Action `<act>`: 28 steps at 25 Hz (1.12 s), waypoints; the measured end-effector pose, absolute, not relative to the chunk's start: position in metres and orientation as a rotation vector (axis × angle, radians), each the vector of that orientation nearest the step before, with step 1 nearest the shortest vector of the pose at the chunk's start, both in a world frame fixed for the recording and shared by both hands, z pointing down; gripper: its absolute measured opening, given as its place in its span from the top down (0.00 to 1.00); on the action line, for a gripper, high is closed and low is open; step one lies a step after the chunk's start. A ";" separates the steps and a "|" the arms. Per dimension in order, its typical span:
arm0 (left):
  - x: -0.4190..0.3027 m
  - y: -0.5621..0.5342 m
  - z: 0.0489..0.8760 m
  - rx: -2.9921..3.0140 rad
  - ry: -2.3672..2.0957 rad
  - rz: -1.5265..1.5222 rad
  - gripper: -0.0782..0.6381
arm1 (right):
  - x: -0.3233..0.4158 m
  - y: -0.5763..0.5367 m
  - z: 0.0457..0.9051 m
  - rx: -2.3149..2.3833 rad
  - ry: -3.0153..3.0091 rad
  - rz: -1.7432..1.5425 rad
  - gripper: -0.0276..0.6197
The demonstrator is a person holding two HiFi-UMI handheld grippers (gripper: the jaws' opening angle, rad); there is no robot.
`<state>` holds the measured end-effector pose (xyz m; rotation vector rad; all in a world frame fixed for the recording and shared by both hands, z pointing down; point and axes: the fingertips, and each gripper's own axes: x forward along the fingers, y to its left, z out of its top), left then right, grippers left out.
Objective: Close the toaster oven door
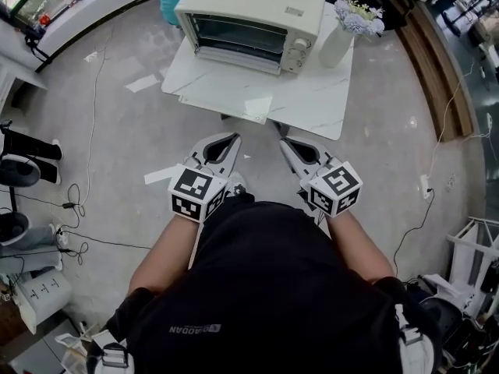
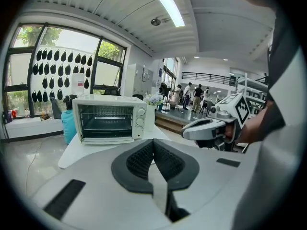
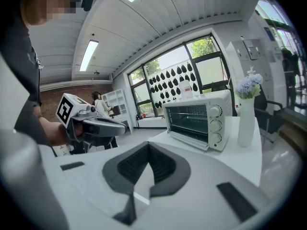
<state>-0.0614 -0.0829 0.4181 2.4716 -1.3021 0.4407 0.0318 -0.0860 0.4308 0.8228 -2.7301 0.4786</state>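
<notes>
Showing toaster oven, back cropped at top

toaster oven on table, vase right of it

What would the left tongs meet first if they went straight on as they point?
Probably the white table, at its near edge before the toaster oven; the left tongs tilt down towards it, nothing between. Depth is unclear.

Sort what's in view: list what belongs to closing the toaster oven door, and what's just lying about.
For the job: toaster oven; left gripper; right gripper.
Lying about: vase of flowers; paper sheet on floor.
</notes>
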 end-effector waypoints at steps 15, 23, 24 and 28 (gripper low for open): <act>-0.120 -0.166 0.431 2.561 -1.162 0.454 0.88 | -0.022 -0.165 0.435 0.992 -2.661 0.490 0.95; -0.120 -0.183 0.442 2.557 -1.197 0.465 0.88 | -0.017 -0.179 0.446 0.977 -2.641 0.510 0.95; -0.120 -0.185 0.441 2.559 -1.218 0.473 0.88 | -0.018 -0.180 0.446 0.966 -2.644 0.511 0.95; -0.121 -0.190 0.436 2.560 -1.283 0.483 0.88 | -0.020 -0.186 0.440 0.937 -2.665 0.500 0.95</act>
